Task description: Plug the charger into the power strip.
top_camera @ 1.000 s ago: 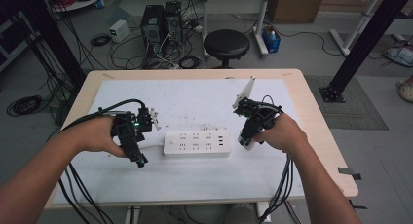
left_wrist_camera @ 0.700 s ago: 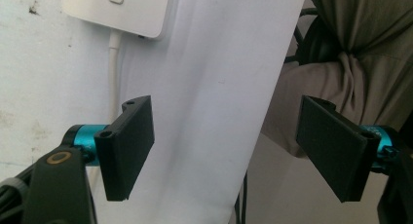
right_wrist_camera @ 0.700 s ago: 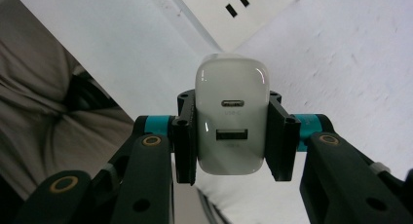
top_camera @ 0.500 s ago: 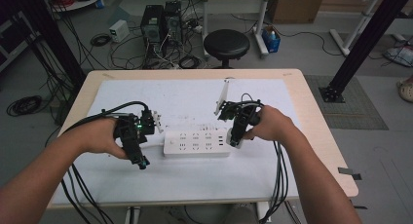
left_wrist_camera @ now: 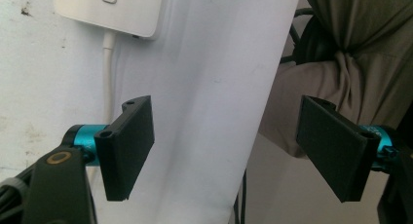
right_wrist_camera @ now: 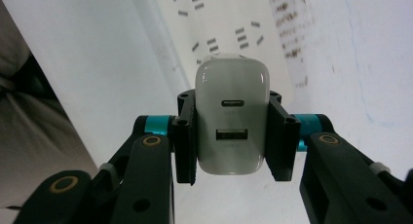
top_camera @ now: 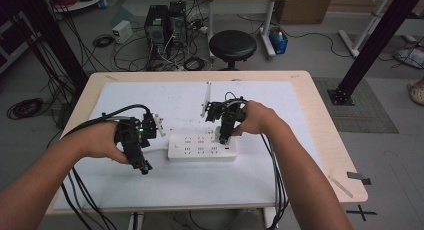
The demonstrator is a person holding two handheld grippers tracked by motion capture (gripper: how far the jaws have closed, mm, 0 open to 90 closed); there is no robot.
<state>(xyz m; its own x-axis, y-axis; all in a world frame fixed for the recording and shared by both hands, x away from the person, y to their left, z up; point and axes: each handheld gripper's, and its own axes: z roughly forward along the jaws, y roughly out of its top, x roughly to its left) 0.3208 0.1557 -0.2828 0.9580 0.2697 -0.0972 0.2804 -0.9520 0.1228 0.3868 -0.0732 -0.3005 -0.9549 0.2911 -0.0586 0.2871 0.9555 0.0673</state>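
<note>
- Pushing the white charger (right_wrist_camera: 232, 121) into the power strip (top_camera: 201, 147) is the job we are on, we think.
- Our right gripper (top_camera: 220, 138) holds the charger tight between its 2 fingers (right_wrist_camera: 185, 136), 1 on each side.
- In the right gripper view the charger hangs just above the strip's holes, and we cannot tell if it touches yet.
- To do it well, we should line the charger up right over 1 set of holes, hold it straight and push slowly down. If it tips, the pins may miss.
- Our left gripper (top_camera: 141, 166) sits near the strip's left end. Its fingers (left_wrist_camera: 125, 147) are wide apart and hold nothing.
- It could press on the strip so it does not slide, we think.
- The charger's face with 2 small ports points back at the gripper's camera, and its long side runs down toward the strip.
- The strip lies flat on the white sheet (top_camera: 175, 180) on the desk (top_camera: 320, 115), long side going left to right. Its cord (left_wrist_camera: 107, 73) comes out of the left end.
</note>
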